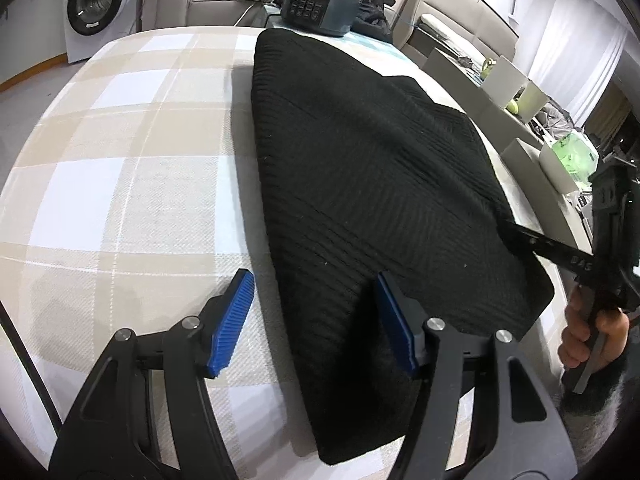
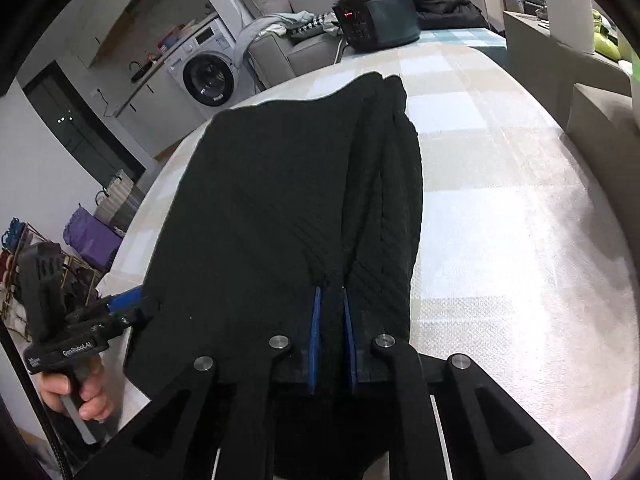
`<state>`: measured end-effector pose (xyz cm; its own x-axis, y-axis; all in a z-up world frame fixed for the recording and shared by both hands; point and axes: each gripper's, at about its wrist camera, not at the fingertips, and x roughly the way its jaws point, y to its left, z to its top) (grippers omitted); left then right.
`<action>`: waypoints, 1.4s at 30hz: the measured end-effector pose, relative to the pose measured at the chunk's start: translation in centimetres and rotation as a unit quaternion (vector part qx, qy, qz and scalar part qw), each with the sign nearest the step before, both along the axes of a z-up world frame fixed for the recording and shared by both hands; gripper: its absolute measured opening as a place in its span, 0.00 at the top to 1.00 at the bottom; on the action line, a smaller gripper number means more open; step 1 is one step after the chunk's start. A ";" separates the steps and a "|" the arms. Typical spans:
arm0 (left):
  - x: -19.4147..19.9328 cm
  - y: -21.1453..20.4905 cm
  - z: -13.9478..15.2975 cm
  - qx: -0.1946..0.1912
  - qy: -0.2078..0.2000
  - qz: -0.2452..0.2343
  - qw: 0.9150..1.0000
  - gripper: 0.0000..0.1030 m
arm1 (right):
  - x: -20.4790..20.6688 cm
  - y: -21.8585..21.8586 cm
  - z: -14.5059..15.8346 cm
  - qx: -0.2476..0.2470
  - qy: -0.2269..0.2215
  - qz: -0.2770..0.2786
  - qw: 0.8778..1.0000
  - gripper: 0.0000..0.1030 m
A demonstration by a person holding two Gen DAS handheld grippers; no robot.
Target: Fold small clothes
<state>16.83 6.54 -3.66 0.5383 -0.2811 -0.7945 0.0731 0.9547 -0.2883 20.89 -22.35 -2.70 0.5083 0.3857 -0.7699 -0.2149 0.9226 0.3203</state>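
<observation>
Right jaws pinch the black knit garment (image 2: pixel 280 200), left jaws gape over its edge; handle reads "GenRobot.AI".

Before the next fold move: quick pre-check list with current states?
1. Right gripper shut on the black knit garment: ok, fabric is pinched between its blue pads.
2. Left gripper holding the garment: not ok, jaws stand open, the near edge lies between them unpinched.
3. Garment flat on the checked tablecloth: not ok, it bunches into ridges at the right grip.
4. Fold path free of the black appliance: ok, it sits at the far end, beyond the cloth.
5. Garment fully on the table: cannot tell, its near end is hidden under the grippers.
</observation>
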 end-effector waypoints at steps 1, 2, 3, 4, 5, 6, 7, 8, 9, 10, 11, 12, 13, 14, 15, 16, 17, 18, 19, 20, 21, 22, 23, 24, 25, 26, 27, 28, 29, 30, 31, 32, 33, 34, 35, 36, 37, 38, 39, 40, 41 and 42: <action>-0.1 0.1 0.0 -0.001 0.001 0.000 1.000 0.43 | -0.1 -0.4 0.2 0.012 0.006 -0.001 1.000 0.88; -0.2 0.2 0.0 -0.004 0.001 -0.001 1.000 0.43 | -0.1 -0.7 0.2 0.028 0.012 -0.002 1.000 0.83; -0.2 0.3 0.0 -0.008 0.002 -0.001 1.000 0.43 | -0.1 -1.3 0.2 0.055 0.018 -0.005 0.998 0.82; -0.2 0.2 0.0 -0.008 0.001 -0.001 1.000 0.43 | 0.0 -2.1 0.2 0.079 0.018 -0.011 0.997 0.82; -0.1 0.2 0.0 -0.006 0.002 -0.002 1.000 0.43 | 0.3 -2.5 0.1 0.088 0.020 -0.016 0.996 0.81; 0.0 0.0 0.0 -0.006 0.002 -0.003 1.000 0.43 | 0.7 -3.1 0.0 0.102 0.023 -0.024 0.994 0.81; 0.1 -0.1 0.0 -0.007 0.003 -0.005 1.000 0.43 | 1.1 -3.7 -0.1 0.124 0.021 -0.032 0.992 0.81; 0.1 -0.3 0.0 -0.006 0.003 -0.006 1.000 0.43 | 1.7 -4.1 -0.2 0.139 0.022 -0.039 0.989 0.81; 0.2 -0.6 0.0 -0.004 0.002 -0.010 1.000 0.43 | 2.2 -4.2 -0.2 0.147 0.026 -0.042 0.988 0.81; 0.2 -0.7 0.0 -0.003 0.002 -0.012 1.000 0.42 | 2.6 -4.3 -0.2 0.158 0.030 -0.043 0.986 0.81; 0.2 -0.9 0.0 -0.001 0.001 -0.013 1.000 0.42 | 3.2 -4.2 -0.4 0.169 0.033 -0.042 0.984 0.81; 0.2 -1.1 0.1 -0.001 0.001 -0.014 1.000 0.42 | 3.9 -3.8 -0.6 0.172 0.037 -0.036 0.984 0.84; 0.2 -1.1 0.1 0.000 0.001 -0.014 1.000 0.42 | 4.5 -3.3 -1.0 0.161 0.046 -0.035 0.985 0.88; 0.2 -1.2 0.1 0.000 0.002 -0.014 1.000 0.43 | 4.8 -2.9 -1.0 0.153 0.049 -0.038 0.986 0.92; 0.3 -1.2 0.1 -0.002 0.003 -0.014 1.000 0.42 | 4.8 -2.7 -0.6 0.147 0.042 -0.038 0.987 0.93; 0.4 -1.1 0.1 -0.005 0.003 -0.013 1.000 0.42 | 4.5 -2.6 0.1 0.135 0.024 -0.039 0.990 0.93; 0.4 -1.0 0.1 -0.005 0.003 -0.012 1.000 0.43 | 4.0 -2.6 0.8 0.129 0.008 -0.040 0.991 0.94; 0.4 -1.0 0.1 -0.005 0.001 -0.013 1.000 0.43 | 4.0 -2.5 1.2 0.119 0.001 -0.043 0.992 0.94; 0.5 -1.1 0.1 -0.002 0.000 -0.013 1.000 0.43 | 3.9 -2.4 1.3 0.085 -0.004 -0.054 0.995 0.97; 0.6 -1.2 0.1 0.000 -0.001 -0.013 1.000 0.43 | 3.8 -2.2 1.3 0.025 -0.010 -0.073 0.997 0.98; 0.6 -1.3 0.1 0.002 -0.002 -0.012 1.000 0.43 | 4.0 -2.3 0.7 -0.016 -0.006 -0.085 0.996 0.97; 0.6 -1.4 0.1 0.002 -0.001 -0.012 1.000 0.42 | 4.2 -2.8 -0.1 -0.005 0.025 -0.085 0.996 0.97; 0.6 -1.3 0.1 0.002 -0.001 -0.011 1.000 0.42 | 4.2 -3.4 -0.5 0.024 0.046 -0.085 0.995 0.97; 0.5 -1.3 0.1 0.000 -0.001 -0.011 1.000 0.42 | 3.7 -4.2 -0.6 0.067 0.050 -0.086 0.993 0.92; 0.3 -1.2 0.1 -0.003 -0.001 -0.010 1.000 0.42 | 3.0 -4.7 -0.2 0.072 0.045 -0.087 0.993 0.88; 0.0 -1.2 0.1 -0.003 0.000 -0.010 1.000 0.42 | 2.3 -4.8 0.1 0.068 0.037 -0.087 0.993 0.84; -0.3 -1.1 0.1 -0.003 0.001 -0.010 1.000 0.42 | 1.5 -5.0 0.5 0.071 0.030 -0.083 0.994 0.82; -0.5 -1.1 0.1 -0.004 0.002 -0.013 1.000 0.43 | 0.9 -5.0 0.7 0.078 0.029 -0.077 0.993 0.80; -1.0 -1.1 0.1 -0.007 0.004 -0.015 1.000 0.43 | 0.2 -5.0 0.9 0.088 0.030 -0.071 0.993 0.75; -1.4 -1.1 0.2 -0.011 0.005 -0.019 1.000 0.42 | -0.5 -4.8 0.9 0.094 0.033 -0.065 0.993 0.70; -1.9 -1.1 0.2 -0.015 0.006 -0.023 1.000 0.42 | -1.2 -4.6 0.9 0.101 0.034 -0.059 0.993 0.68; -2.4 -1.2 0.3 -0.019 0.008 -0.027 0.999 0.42 | -1.5 -4.5 0.8 0.109 0.034 -0.055 0.992 0.65; -3.0 -1.2 0.5 -0.024 0.007 -0.029 0.999 0.43 | -2.0 -4.3 0.7 0.124 0.036 -0.050 0.990 0.63; -3.6 -1.2 0.7 -0.032 0.004 -0.031 0.999 0.43 | -2.5 -4.1 0.4 0.142 0.037 -0.048 0.988 0.62; -4.3 -1.3 0.9 -0.039 -0.001 -0.037 0.999 0.42 | -3.2 -3.8 -0.1 0.154 0.040 -0.042 0.986 0.60; -4.9 -1.4 1.1 -0.041 -0.006 -0.044 0.998 0.42 | -3.6 -3.3 -0.2 0.151 0.041 -0.035 0.987 0.58; -5.3 -1.8 1.3 -0.035 -0.010 -0.051 0.998 0.42 | -3.9 -3.4 -0.3 0.142 0.038 -0.034 0.989 0.57; -5.7 -2.1 1.3 -0.025 -0.013 -0.057 0.998 0.42 | -4.3 -3.1 -0.3 0.133 0.034 -0.029 0.990 0.56; -5.9 -2.5 1.3 -0.011 -0.018 -0.061 0.998 0.42 | -4.5 -2.9 -0.4 0.133 0.035 -0.023 0.990 0.56; -6.0 -2.7 1.1 -0.001 -0.019 -0.061 0.998 0.42 | -4.6 -2.6 -0.6 0.133 0.036 -0.019 0.990 0.56; -5.9 -2.8 0.9 0.001 -0.016 -0.059 0.998 0.42 | -4.8 -2.5 -0.7 0.126 0.033 -0.019 0.991 0.56; -5.9 -2.8 0.8 0.000 -0.015 -0.056 0.998 0.42 | -5.0 -2.2 -0.8 0.112 0.029 -0.017 0.993 0.57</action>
